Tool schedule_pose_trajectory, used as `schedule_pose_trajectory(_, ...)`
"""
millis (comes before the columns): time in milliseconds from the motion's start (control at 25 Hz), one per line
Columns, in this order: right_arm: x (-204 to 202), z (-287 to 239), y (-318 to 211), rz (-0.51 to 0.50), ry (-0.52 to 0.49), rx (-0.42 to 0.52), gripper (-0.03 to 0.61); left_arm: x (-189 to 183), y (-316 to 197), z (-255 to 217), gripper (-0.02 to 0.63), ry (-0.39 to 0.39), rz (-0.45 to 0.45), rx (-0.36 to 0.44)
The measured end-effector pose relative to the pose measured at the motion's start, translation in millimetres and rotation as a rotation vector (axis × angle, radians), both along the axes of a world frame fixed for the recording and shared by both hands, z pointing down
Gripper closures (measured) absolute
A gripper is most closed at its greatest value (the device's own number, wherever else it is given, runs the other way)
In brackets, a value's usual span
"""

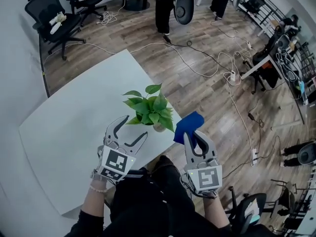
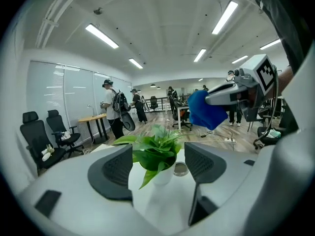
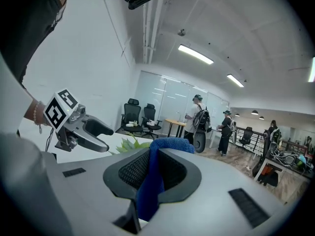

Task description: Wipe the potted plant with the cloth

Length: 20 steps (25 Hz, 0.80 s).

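Bright, even light from ceiling strip lamps point(image 2: 102, 36); strong fisheye bending, dark vignette at edges; near gripper bodies soft.

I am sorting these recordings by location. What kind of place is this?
Probably an open-plan office or lab: black swivel office chairs, a work desk, and long ceiling strip lights over a wide shared room.

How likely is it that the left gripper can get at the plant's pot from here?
Probably yes: the left gripper has its jaws open, aimed at the white pot, with bare table between. Drooping leaves overhang the pot; the right gripper holds the blue cloth off to one side.
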State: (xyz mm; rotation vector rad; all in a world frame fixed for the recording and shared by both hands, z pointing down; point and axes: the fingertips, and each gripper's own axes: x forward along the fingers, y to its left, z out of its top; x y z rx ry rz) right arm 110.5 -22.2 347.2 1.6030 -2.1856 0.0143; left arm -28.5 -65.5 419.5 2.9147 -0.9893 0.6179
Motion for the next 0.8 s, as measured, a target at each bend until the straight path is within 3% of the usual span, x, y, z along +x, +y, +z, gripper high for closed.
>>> schedule_pose_trajectory(320,24.8,21.0,-42.0,-0.089,0.08,-0.03,0.503,3.1,-6.2,41.9,0.252,-0.065,-0.028,-0.062)
schedule_pose_trajectory(560,30.7,44.4,-80.5,-0.274,0.155,-0.059,0.503,4.3,-13.9,75.6,0.239,-0.139,-0.046,-0.107)
schedule_pose_trajectory(800,29.6,72.8,-121.9,-0.444,0.199,-0.093,0.503,8.1,-28.0,92.9,0.221,-0.121,-0.104,-0.143)
